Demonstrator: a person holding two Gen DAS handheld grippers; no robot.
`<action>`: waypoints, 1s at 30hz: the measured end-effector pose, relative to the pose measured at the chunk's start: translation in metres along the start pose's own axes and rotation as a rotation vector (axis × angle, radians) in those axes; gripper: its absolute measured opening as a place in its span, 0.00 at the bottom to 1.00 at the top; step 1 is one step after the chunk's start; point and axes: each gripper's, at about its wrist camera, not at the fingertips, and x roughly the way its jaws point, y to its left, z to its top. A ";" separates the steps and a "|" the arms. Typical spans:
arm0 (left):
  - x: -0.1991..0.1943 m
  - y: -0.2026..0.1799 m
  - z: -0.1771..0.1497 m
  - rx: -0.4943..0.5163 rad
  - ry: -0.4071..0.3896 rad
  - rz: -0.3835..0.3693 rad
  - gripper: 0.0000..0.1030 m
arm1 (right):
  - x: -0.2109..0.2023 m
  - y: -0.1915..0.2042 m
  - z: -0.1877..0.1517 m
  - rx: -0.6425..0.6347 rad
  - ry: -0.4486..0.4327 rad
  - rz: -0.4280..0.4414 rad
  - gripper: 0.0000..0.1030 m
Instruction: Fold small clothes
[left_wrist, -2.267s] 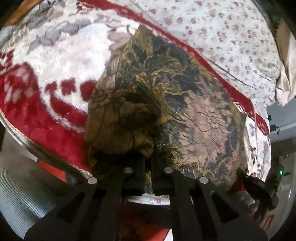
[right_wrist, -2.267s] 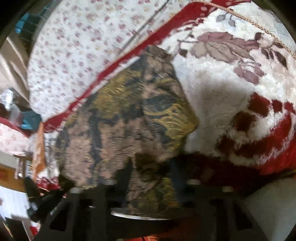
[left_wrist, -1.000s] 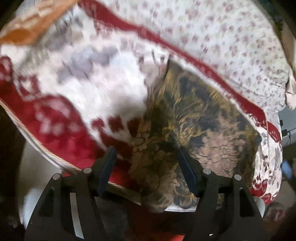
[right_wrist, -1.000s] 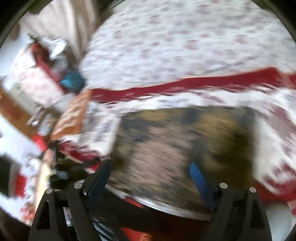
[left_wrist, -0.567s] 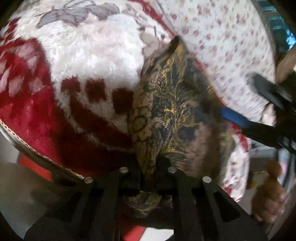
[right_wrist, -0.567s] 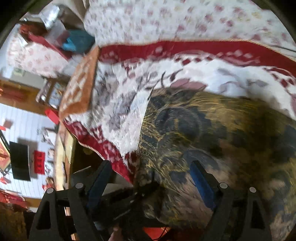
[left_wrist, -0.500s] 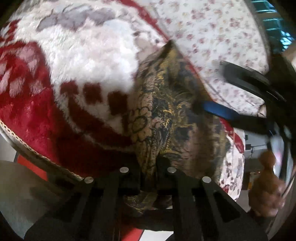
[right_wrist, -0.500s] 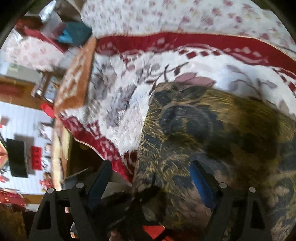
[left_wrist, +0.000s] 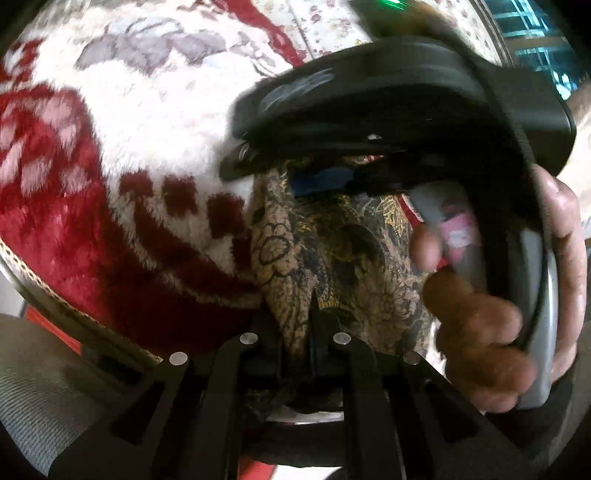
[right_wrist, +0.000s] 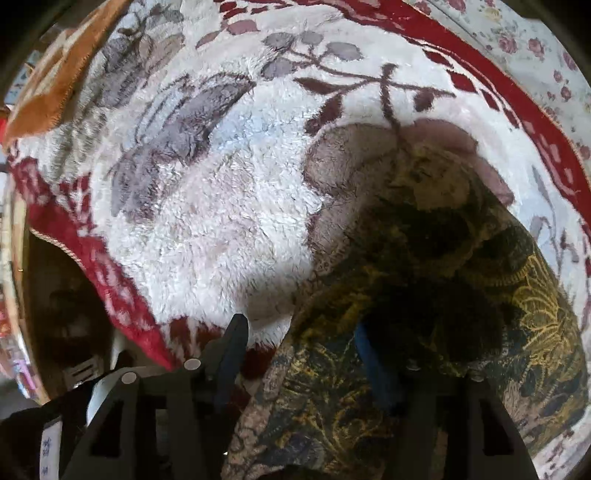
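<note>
A small brown, black and gold patterned garment lies on a plush red and white blanket. My left gripper is shut on the garment's near edge at the blanket's border. The right gripper's body and the hand holding it fill the right of the left wrist view, just above the cloth. In the right wrist view the garment drapes over the right gripper, whose jaws stand apart. Its left finger is bare; cloth covers most of the blue-padded right finger.
A floral white sheet lies beyond the blanket's red border. An orange patterned cushion sits at the far left. The bed edge drops off near my left gripper, with grey floor below.
The right gripper has swung in close over the garment and now blocks much of the left wrist view. The cloth now drapes over its open fingers. The left gripper still holds the garment's edge.
</note>
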 end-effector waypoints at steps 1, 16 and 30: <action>0.000 -0.002 -0.001 0.009 -0.004 0.008 0.08 | 0.002 0.008 0.001 -0.029 -0.005 -0.073 0.41; -0.040 -0.108 -0.046 0.324 -0.116 0.010 0.08 | -0.099 -0.104 -0.102 0.190 -0.457 0.463 0.07; 0.056 -0.310 -0.131 0.763 0.073 -0.009 0.08 | -0.135 -0.304 -0.331 0.545 -0.915 0.787 0.07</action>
